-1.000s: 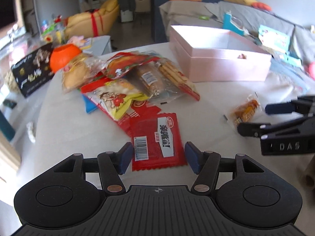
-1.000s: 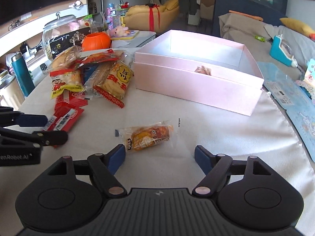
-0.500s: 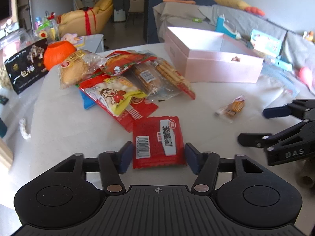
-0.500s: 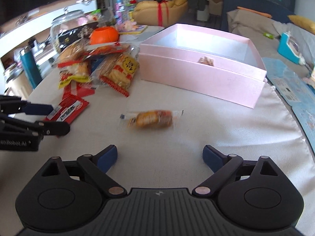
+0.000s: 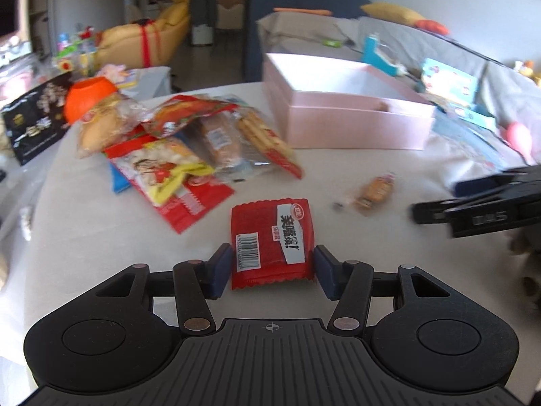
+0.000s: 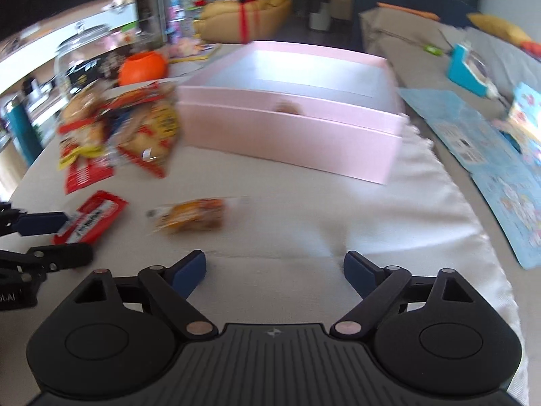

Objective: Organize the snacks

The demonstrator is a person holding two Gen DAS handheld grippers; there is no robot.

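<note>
A red snack packet (image 5: 270,237) lies flat on the white tablecloth between the blue pads of my left gripper (image 5: 272,257). Those jaws are closing, with the pads right at the packet's side edges and the packet uncrumpled. A small orange wrapped snack (image 6: 192,216) lies ahead and to the left of my right gripper (image 6: 274,258), whose jaws are closing with nothing between them. The open pink box (image 6: 287,138) stands behind it, with one small snack (image 6: 287,107) inside. A pile of snack bags (image 5: 189,142) lies to the box's left.
An orange pumpkin-shaped pot (image 5: 89,96) and a black packet (image 5: 30,121) sit at the table's far left, beside a glass jar (image 6: 88,54). A blue printed sheet (image 6: 490,155) lies right of the box. The table rim curves close on the left.
My left jaws have narrowed around the red packet. My right gripper has drawn back and rightward from the small orange snack, with its jaws standing wider than a second ago.
</note>
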